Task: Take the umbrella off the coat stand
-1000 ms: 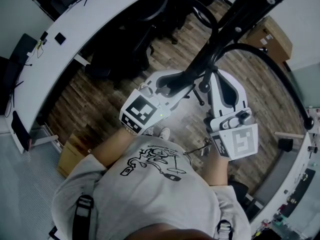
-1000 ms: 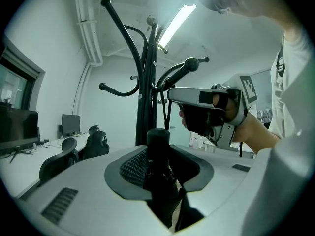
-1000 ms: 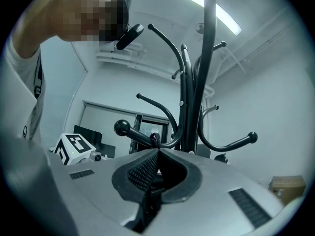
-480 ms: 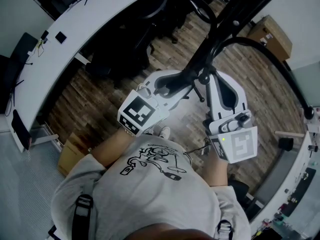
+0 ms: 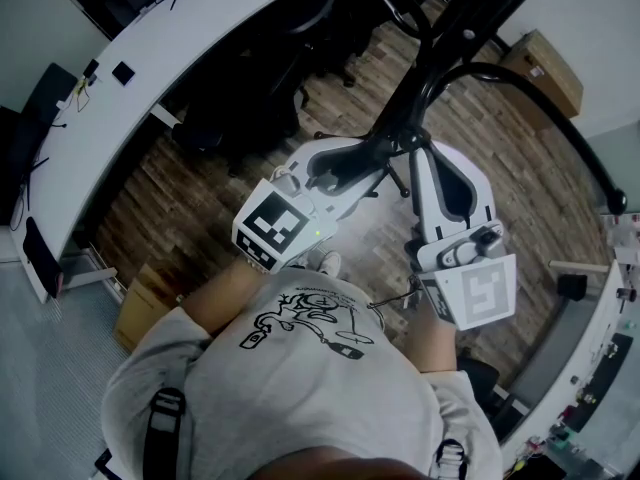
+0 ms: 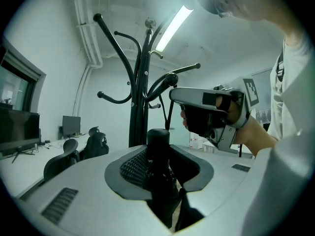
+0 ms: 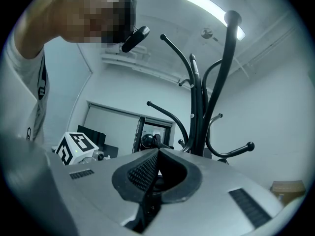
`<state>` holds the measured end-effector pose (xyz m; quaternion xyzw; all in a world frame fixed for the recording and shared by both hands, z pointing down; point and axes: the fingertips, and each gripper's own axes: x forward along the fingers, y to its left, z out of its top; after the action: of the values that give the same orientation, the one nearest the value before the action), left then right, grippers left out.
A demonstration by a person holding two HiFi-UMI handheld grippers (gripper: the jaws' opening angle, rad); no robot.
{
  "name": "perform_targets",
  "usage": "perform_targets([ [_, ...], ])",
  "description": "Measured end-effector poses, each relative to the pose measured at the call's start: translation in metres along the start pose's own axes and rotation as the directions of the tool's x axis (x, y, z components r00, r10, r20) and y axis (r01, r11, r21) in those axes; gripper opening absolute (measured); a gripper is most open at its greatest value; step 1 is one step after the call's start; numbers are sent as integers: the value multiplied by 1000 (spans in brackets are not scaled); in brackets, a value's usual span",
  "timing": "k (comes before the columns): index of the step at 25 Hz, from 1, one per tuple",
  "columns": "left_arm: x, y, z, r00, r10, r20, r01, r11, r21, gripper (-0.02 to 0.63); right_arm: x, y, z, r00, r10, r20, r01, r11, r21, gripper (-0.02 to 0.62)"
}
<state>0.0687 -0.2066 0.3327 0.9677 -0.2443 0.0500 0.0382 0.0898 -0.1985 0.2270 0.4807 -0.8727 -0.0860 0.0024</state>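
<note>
Coat stand (image 5: 457, 36), wood floor (image 5: 155, 196), prob. office.

The coat stand (image 5: 470, 18) runs off the head view at twelve o'clock, so its top is cut away there. In the left gripper view its lower pole disappears behind my left gripper (image 6: 160, 156). The umbrella (image 6: 158, 173) between those jaws reads only as a dark lump, and its lower end sinks out of sight at six o'clock. Whether anything thin is caught in my right gripper's (image 7: 156, 154) closed jaws, I cannot tell.
</note>
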Motion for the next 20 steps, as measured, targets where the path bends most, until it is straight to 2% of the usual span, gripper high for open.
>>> perform_targets([
  [20, -18, -11, 11, 1000, 5, 21, -5, 1000, 12, 156, -10, 18, 16, 1000, 11, 12, -11, 999, -36, 11],
])
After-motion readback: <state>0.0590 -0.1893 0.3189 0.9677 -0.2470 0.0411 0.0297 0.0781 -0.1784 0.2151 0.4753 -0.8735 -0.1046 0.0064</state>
